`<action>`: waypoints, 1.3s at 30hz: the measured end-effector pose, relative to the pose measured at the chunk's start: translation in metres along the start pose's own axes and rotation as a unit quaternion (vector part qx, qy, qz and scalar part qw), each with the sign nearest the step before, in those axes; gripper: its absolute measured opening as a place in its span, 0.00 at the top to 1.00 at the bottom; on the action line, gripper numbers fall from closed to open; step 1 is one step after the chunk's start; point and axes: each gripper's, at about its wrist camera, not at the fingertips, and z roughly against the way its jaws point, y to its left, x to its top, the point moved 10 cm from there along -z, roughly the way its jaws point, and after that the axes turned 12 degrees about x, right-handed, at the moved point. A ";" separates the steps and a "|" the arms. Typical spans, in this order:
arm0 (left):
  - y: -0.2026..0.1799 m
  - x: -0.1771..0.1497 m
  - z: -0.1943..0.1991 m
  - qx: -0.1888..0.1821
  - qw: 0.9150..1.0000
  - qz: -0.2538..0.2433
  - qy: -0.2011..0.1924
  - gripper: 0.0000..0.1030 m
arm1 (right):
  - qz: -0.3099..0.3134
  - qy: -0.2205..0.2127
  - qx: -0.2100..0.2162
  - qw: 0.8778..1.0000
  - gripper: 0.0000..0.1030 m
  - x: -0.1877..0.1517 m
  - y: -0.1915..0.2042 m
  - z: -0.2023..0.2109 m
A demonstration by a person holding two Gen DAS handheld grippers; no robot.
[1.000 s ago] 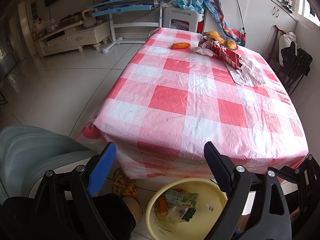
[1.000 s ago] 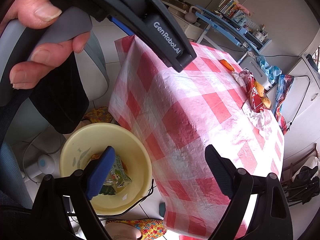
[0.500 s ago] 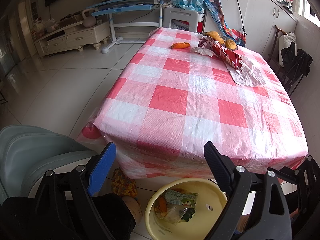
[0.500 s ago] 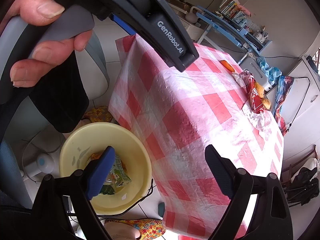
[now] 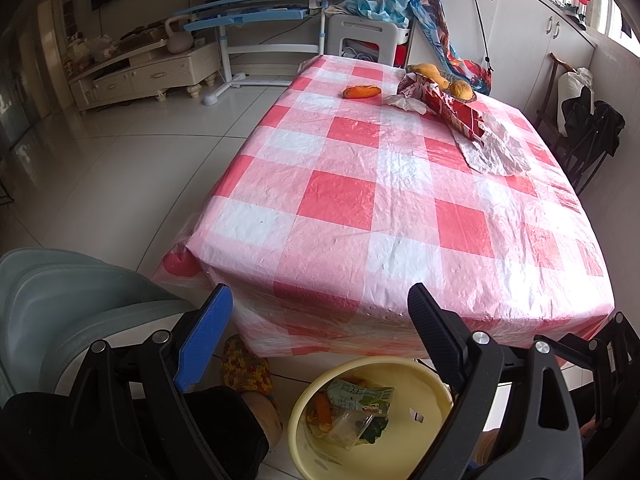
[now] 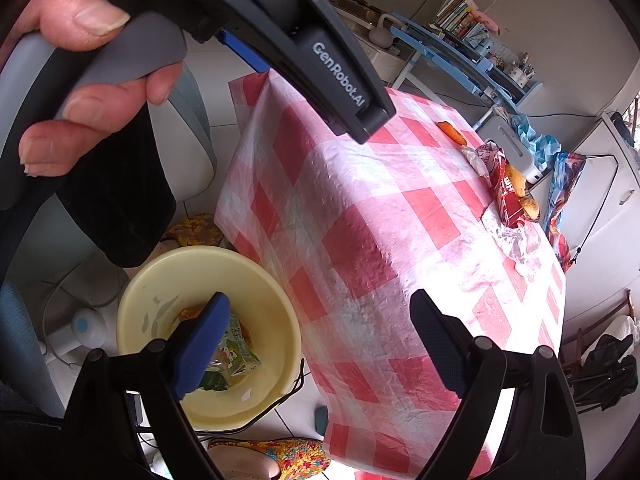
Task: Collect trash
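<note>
Checked worktop (image 5: 384, 208) with wrappers (image 5: 460, 112) at one o'clock; yellow bin (image 5: 424, 456) of trash at six; left hand-held gripper (image 5: 320, 312) and right hand-held gripper (image 6: 320, 320) both released, empty.

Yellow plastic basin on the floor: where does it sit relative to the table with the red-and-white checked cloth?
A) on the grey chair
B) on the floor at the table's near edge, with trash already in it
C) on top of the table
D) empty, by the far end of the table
B: the yellow plastic basin stands on the floor tiles below the near edge of the table with the red-and-white checked cloth, holding a green drink carton and other scraps.
</note>
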 end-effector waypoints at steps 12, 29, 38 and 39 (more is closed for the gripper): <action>0.001 0.000 0.000 0.000 1.000 0.001 0.000 0.17 | 0.000 -0.006 -0.006 1.000 0.15 0.002 -0.003 0.002; -0.010 0.014 0.008 -0.030 0.999 0.016 -0.002 0.17 | -0.018 -0.021 -0.014 1.000 0.15 0.005 -0.014 0.009; -0.024 0.046 0.012 -0.026 0.999 -0.008 -0.025 0.17 | -0.048 -0.036 -0.011 0.998 0.15 0.009 -0.032 0.014; -0.024 0.050 0.012 -0.025 0.999 -0.009 -0.029 0.17 | -0.057 -0.039 -0.010 0.998 0.15 0.010 -0.035 0.014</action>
